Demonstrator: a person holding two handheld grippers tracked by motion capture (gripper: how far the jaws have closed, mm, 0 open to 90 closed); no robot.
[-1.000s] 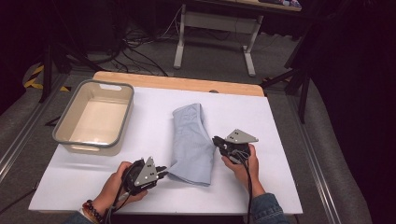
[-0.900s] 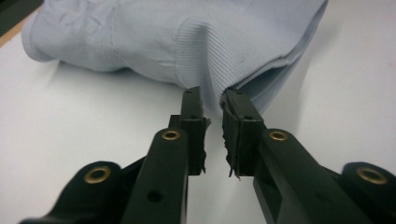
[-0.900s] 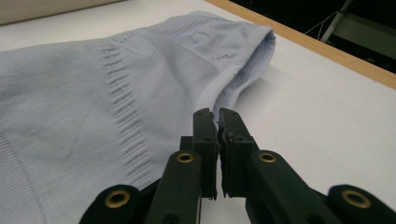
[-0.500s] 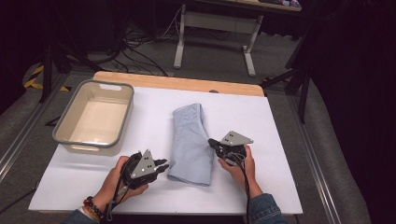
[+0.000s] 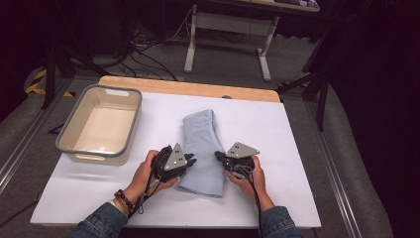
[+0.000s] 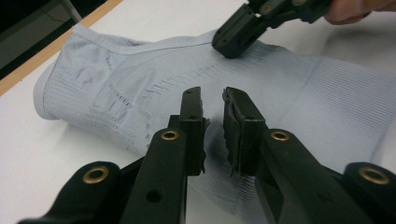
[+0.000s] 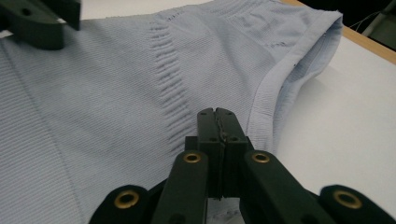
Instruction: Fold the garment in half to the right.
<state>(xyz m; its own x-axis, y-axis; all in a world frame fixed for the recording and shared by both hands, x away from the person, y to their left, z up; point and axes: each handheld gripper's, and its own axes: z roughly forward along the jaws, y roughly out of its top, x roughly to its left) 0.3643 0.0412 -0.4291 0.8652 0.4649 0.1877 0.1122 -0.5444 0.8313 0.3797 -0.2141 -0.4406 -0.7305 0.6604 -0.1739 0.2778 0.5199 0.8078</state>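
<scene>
While the folded pale-blue cloth [image 5: 202, 151] lies mid-desk toward the near edge, left gripper [image 5: 189, 161] sits at its left side, jaws slightly parted, empty; right gripper [image 5: 218, 156], jaws closed, rests against its right side.

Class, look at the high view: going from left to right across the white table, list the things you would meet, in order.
Grey tub → left gripper → folded light-blue cloth → right gripper.
</scene>
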